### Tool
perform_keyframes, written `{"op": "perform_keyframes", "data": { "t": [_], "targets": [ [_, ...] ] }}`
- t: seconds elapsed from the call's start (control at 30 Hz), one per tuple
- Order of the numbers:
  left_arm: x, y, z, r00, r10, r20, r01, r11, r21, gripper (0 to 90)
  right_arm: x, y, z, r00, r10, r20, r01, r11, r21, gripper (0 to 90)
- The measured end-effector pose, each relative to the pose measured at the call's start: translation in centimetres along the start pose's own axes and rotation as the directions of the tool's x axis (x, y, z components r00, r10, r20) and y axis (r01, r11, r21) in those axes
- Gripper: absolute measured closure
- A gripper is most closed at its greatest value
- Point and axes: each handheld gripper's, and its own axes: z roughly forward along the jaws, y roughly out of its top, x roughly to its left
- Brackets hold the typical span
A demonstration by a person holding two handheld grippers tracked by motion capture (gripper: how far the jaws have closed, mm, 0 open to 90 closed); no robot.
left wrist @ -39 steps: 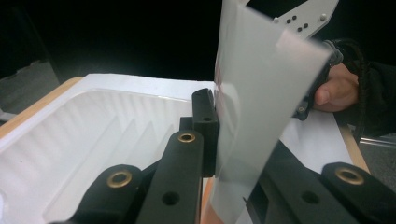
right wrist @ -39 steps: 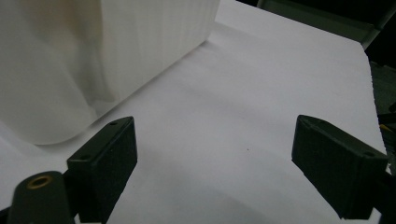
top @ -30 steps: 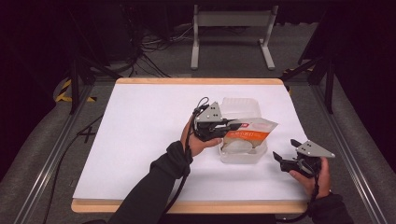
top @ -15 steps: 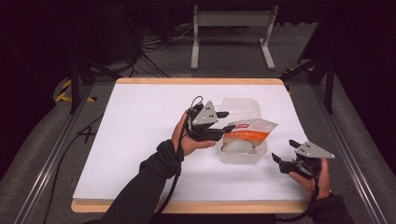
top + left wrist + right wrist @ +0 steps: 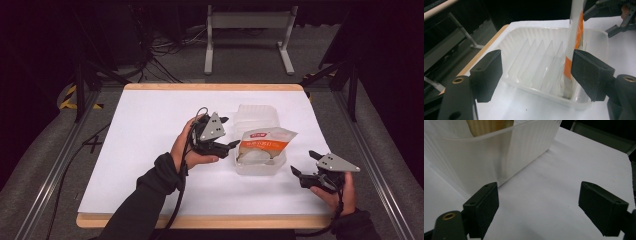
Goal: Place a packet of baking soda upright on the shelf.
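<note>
White table (image 5: 150, 150), wood-edged. A clear plastic tray (image 5: 260, 162) sits right of centre, its lid (image 5: 257, 116) hinged open and lying flat on the far side.

A packet (image 5: 263, 142) with an orange band and a red label rests across the tray's top, its far end raised and sticking past the rim to the right. Something pale shows inside the packet; I cannot tell what.

My left claw (image 5: 226, 134) is just left of the tray, in my left hand (image 5: 185, 147), tipped on its side. Its jaws are spread wide, holding nothing. In the left gripper view the left claw (image 5: 536, 72) looks into the ribbed tray (image 5: 544, 70), and the packet (image 5: 574, 37) stands edge-on just beside the right-hand jaw. Whether that pad touches it I cannot tell.

My right claw (image 5: 304, 164) is near the table's near right corner, apart from the tray, jaws pointing left toward it. In the right gripper view the right claw (image 5: 539, 202) is spread wide over bare table, empty. The tray wall (image 5: 499, 157) rises just beyond the left-hand jaw.
</note>
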Motion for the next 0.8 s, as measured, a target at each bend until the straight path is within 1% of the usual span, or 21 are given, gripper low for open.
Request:
{"op": "perform_keyframes", "data": {
  "t": [0.03,0.23,0.27,0.3,0.33,0.37,0.4,0.43,0.53,0.63,0.67,0.7,0.73,0.77,0.8],
  "targets": [
    [0.1,-0.2,-0.2,1.0,0.006,-0.001,-0.006,1.0,0.007,25.0,0.1,0.0,-0.1,1.0,-0.004,0.0,0.004,1.0,-0.001,17.3],
    [0.4,-1.4,-1.3,0.9998,0.002,-0.02,-0.001,0.9996,0.03,22.1,0.2,0.0,-0.3,0.9999,-0.012,-0.005,0.012,1.0,-0.002,17.3],
    [0.4,-1.4,-1.3,0.9998,0.002,-0.02,-0.001,0.9996,0.03,21.8,0.2,0.0,-0.3,0.9999,-0.012,-0.005,0.012,1.0,-0.002,17.3],
    [0.5,-1.8,-1.7,0.9998,0.0,-0.022,0.001,0.9994,0.035,21.6,0.2,0.0,-0.3,0.9999,-0.012,-0.003,0.012,1.0,0.0,17.3],
    [0.6,-2.3,-2.2,0.9993,0.0,-0.037,0.002,0.9991,0.042,21.3,0.2,0.0,-0.3,0.9999,-0.01,-0.004,0.01,1.0,-0.001,17.3],
    [0.6,-2.3,-2.2,0.9993,0.0,-0.037,0.002,0.9991,0.042,20.8,0.2,0.0,-0.3,0.9999,-0.01,-0.004,0.01,1.0,-0.001,17.3],
    [0.8,-2.7,-2.5,0.999,0.006,-0.044,-0.004,0.9987,0.05,20.8,0.1,0.0,-0.4,1.0,-0.009,-0.004,0.009,1.0,-0.002,17.3],
    [0.8,-3.1,-2.8,0.999,-0.005,-0.045,0.007,0.9986,0.053,20.6,0.1,0.0,-0.4,1.0,-0.009,-0.003,0.009,1.0,-0.003,17.3],
    [1.1,-4.4,-3.6,0.998,-0.01,-0.062,0.014,0.9976,0.067,19.3,0.1,0.0,-0.4,0.9999,-0.01,-0.002,0.01,1.0,-0.005,17.3],
    [1.2,-5.7,-4.3,0.9966,-0.023,-0.08,0.03,0.9959,0.085,18.6,0.1,0.0,-0.4,1.0,-0.008,-0.001,0.008,1.0,-0.007,17.2],
    [1.2,-6.1,-4.5,0.9962,-0.026,-0.083,0.034,0.9956,0.088,18.6,0.1,0.0,-0.5,1.0,-0.008,-0.001,0.008,1.0,-0.008,17.1],
    [1.2,-6.1,-4.5,0.9962,-0.026,-0.083,0.034,0.9956,0.088,18.5,0.1,0.0,-0.5,1.0,-0.008,-0.001,0.008,1.0,-0.008,17.1],
    [1.3,-6.6,-4.8,0.9957,-0.027,-0.089,0.035,0.9956,0.087,18.5,0.1,0.0,-0.5,1.0,-0.009,0.001,0.009,1.0,-0.01,17.1],
    [1.4,-7.1,-5.1,0.995,-0.04,-0.091,0.049,0.9947,0.091,18.4,0.1,0.0,-0.5,1.0,-0.007,0.003,0.007,1.0,-0.011,16.9],
    [1.5,-7.6,-5.4,0.9941,-0.045,-0.099,0.054,0.9945,0.09,18.1,0.1,0.0,-0.5,1.0,-0.005,0.003,0.005,1.0,-0.013,16.8]
  ]
}}
